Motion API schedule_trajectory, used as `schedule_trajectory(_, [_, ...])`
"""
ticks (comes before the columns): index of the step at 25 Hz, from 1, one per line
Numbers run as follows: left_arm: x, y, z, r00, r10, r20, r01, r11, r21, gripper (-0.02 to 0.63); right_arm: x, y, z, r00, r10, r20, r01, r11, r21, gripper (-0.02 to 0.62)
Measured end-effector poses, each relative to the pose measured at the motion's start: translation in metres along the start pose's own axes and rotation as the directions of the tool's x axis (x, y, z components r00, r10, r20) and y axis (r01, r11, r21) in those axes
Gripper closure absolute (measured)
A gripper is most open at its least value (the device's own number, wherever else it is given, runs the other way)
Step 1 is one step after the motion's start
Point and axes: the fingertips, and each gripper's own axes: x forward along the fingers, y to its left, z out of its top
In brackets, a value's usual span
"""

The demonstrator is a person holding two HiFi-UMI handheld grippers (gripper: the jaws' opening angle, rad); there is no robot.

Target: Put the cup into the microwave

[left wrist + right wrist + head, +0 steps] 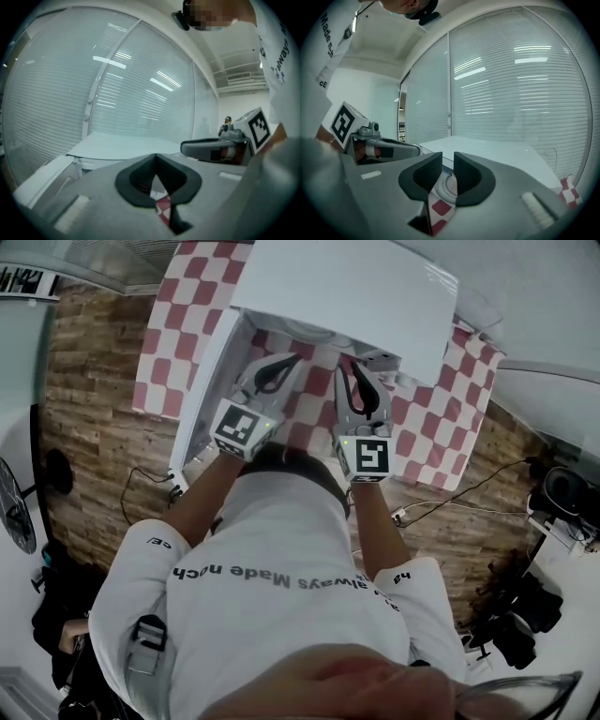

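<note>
The white microwave (356, 287) stands on a table with a red-and-white checked cloth (159, 362). Its flat top fills the middle of the left gripper view (122, 145) and the right gripper view (497, 154). A white panel (202, 395) juts out at its left side; it looks like the open door. My left gripper (281, 364) points at the microwave front, jaws shut, empty. My right gripper (349, 362) hangs beside it with a narrow gap between its jaws. Through that gap shows a round white rim (449, 185), possibly the cup, over the cloth.
Wooden floor (94, 427) lies around the table, with cables (450, 507) trailing on the right. Slatted blinds (117, 79) cover the glass wall behind the microwave. Bags and dark gear (525, 624) sit on the floor at the right.
</note>
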Motion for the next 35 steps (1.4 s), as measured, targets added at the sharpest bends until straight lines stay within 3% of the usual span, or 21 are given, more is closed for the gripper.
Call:
schedule_trajectory(4, [-0.014, -0.016, 0.037, 0.999, -0.031, 0.022, 0.031, 1.000, -0.001, 0.602, -0.023, 0.008, 0.039, 0.999, 0.011, 0.030, -0.010, 1.000, -0.007, 0.523])
schedule_trajectory(9, [-0.033, -0.043, 0.076, 0.996, -0.082, 0.036, 0.081, 0.995, 0.050, 0.602, -0.056, 0.017, 0.084, 0.998, 0.029, 0.052, -0.029, 1.000, -0.004, 0.528])
schedule_trajectory(20, [-0.081, -0.090, 0.139, 0.987, -0.144, 0.067, 0.139, 0.987, 0.075, 0.601, -0.128, 0.046, 0.159, 0.990, 0.098, 0.097, -0.097, 0.995, -0.012, 0.534])
schedule_trajectory(25, [-0.094, -0.107, 0.152, 0.986, -0.157, 0.053, 0.152, 0.985, 0.075, 0.601, -0.153, 0.054, 0.178, 0.987, 0.117, 0.112, -0.115, 0.993, -0.023, 0.534])
schedule_trajectory(31, [-0.096, -0.119, 0.168, 0.980, -0.134, 0.145, 0.135, 0.991, 0.007, 0.601, -0.167, 0.062, 0.187, 0.985, 0.124, 0.122, -0.119, 0.992, -0.044, 0.535])
schedule_trajectory(35, [-0.097, -0.126, 0.173, 0.979, -0.145, 0.146, 0.140, 0.989, 0.044, 0.601, -0.172, 0.061, 0.187, 0.986, 0.118, 0.118, -0.113, 0.992, -0.051, 0.535])
